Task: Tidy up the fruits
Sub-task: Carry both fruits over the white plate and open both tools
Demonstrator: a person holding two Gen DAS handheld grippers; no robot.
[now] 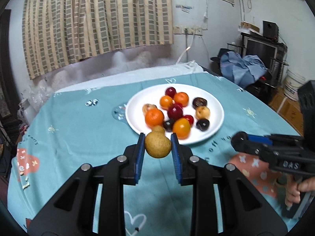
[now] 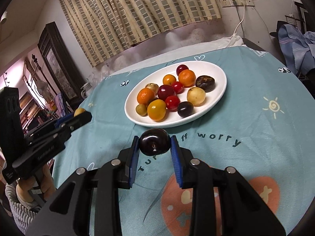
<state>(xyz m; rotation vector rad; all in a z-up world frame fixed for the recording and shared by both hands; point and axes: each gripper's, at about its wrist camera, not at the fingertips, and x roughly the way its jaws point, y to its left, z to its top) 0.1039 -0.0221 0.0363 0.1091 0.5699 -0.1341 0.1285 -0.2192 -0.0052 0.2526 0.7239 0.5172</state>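
A white plate (image 1: 214,103) (image 2: 216,68) on the teal tablecloth holds several fruits: oranges, red and dark plums, tan round fruits. My left gripper (image 1: 158,137) is shut on a tan-brown round fruit (image 1: 157,144) and holds it above the cloth just in front of the plate's near rim. My right gripper (image 2: 155,139) is shut on a dark purple plum (image 2: 155,142), also just short of the plate's near rim. The left gripper shows at the left of the right wrist view (image 2: 81,116), with the tan fruit (image 2: 79,111) peeking out.
The round table is covered by a teal cloth (image 1: 78,129) with printed hearts and lettering. A checked curtain (image 1: 94,19) hangs behind. A blue garment (image 1: 242,66), dark shelving and a white bucket (image 1: 294,84) stand at the right. The right gripper's body (image 1: 275,153) is beside the plate.
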